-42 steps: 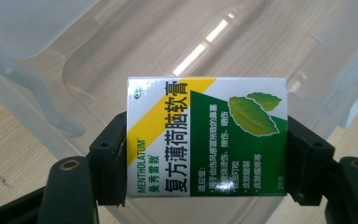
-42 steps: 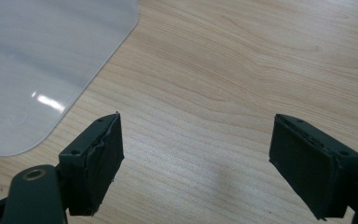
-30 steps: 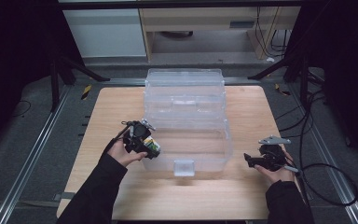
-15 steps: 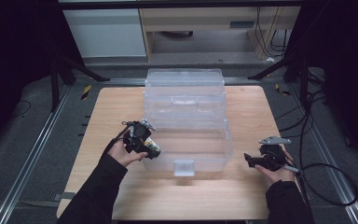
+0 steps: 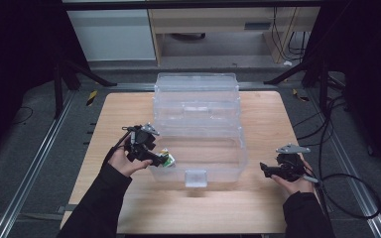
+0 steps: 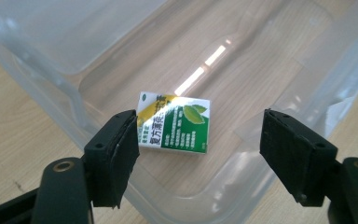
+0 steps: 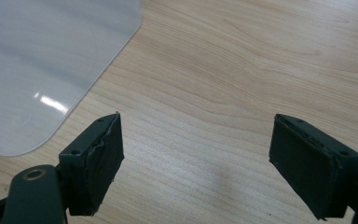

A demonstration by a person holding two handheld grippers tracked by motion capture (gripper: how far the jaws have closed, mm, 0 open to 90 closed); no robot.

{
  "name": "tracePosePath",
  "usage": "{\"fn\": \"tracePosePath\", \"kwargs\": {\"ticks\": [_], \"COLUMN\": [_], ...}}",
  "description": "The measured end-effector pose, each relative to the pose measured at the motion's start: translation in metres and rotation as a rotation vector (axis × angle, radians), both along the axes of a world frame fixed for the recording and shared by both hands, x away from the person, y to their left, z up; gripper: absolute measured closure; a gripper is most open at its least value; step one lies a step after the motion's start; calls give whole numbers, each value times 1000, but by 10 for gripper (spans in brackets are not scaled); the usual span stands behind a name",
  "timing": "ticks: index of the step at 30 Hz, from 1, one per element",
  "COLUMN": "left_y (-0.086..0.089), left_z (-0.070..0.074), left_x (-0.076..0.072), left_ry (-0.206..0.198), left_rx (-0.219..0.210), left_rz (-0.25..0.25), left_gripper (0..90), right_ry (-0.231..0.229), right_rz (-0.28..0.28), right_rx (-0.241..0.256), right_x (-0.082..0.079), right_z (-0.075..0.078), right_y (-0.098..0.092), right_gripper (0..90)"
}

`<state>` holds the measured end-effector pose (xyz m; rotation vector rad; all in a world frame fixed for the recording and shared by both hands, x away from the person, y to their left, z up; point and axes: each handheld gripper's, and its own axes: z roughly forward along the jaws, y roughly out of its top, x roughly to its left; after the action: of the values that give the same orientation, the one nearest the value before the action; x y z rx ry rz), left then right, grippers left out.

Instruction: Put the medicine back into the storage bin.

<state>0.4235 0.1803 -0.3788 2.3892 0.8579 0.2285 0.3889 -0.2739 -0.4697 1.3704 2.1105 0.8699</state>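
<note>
The jaws of the left gripper [image 6: 198, 154] are held wide apart with nothing gripped. Between and just beyond them, a small green-and-white box [image 6: 175, 122] is seen lying flat on the floor of a clear plastic bin [image 6: 51, 88], nearer the jaw at the left of this view. The box's long axis is judged to run roughly across the gap, slightly skewed, so a small turn may be needed before closing. The jaws of the right gripper [image 7: 209, 163] are likewise wide open and empty, above bare desk [image 7: 242, 70], well apart from the box; the left hand is nearer. In the high view, the box [image 5: 167, 159] is seen at the bin's near-left corner, beside the left gripper [image 5: 158, 159], whereas the printed label is legible in the left gripper view.
</note>
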Motion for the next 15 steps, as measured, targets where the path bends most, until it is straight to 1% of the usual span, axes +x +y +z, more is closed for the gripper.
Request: {"fn": "tracePosePath", "kwargs": {"ticks": [2,3,4,6,7,8,10,11,13,15], "left_y": [0,0,1,1,1,1,0,-1,-5,-8], "left_z": [4,6,8,11,13,14,14,13,13,12], "left_x": [-2,-4,-5,-7,-8,-10,-10,-10,-11,-12], "left_ry": [-13,-27,-42,-50,-55,-57,-66,-69,-74,-78], "left_rx": [-12,-16,-30,-52,-61,-55,-57,-60,-52,-48], "left_rz": [-7,-14,-26,-40,-49,-51,-60,-78,-106,-139], "left_gripper": [289,295,302,314,320,326,340,341,345,346], "right_ry": [1,-1,-3,-3,-9,-12,-11,-11,-9,-17], "right_rz": [0,0,1,-2,0,2,2,6,8,13], "right_rx": [-2,-4,-3,2,-4,-5,-7,-6,-7,-10], "right_x": [0,0,0,0,0,0,0,0,1,1], "right_z": [0,0,0,1,2,2,2,2,3,3], "right_y": [0,0,1,1,0,0,1,1,2,2], "right_gripper": [181,182,183,184,185,185,186,186,186,188]}}
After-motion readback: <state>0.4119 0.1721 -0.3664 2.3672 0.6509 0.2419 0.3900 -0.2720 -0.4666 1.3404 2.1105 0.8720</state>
